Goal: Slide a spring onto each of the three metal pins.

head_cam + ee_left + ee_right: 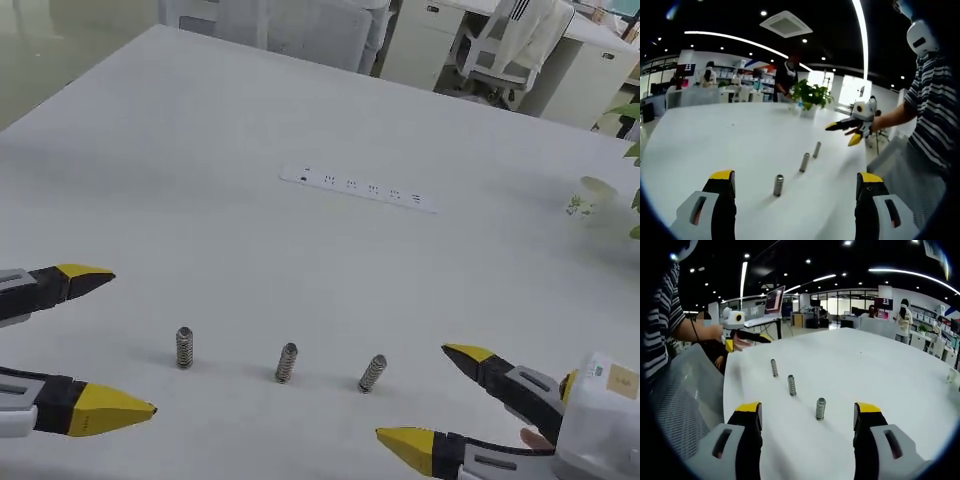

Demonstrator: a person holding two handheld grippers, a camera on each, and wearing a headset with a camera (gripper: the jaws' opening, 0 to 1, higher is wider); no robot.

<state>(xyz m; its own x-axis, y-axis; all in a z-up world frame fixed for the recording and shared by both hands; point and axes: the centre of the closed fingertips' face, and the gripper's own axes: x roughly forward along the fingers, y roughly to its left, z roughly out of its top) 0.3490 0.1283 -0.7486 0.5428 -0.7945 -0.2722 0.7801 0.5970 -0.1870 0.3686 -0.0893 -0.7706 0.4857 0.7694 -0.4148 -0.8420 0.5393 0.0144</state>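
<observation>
Three springs stood in a row on the counter (300,120) between the grippers: the left spring (184,347), the middle spring (287,363) and the right spring (372,373), each apparently seated on one of the pins. The left gripper (100,345) and the right gripper (418,392) both hung released and empty, jaws spread wide, one at either end of the row. The middle and right springs leaned, so a careless sweep of a jaw could likely tip one over or flick it off. The coils hid the pins, so I could not tell whether each spring sat fully down, nor how the pins were fixed. In the left gripper view they read as blurred, smooth cylinders. Both gripper bodies were cut off at the head view's edges.
</observation>
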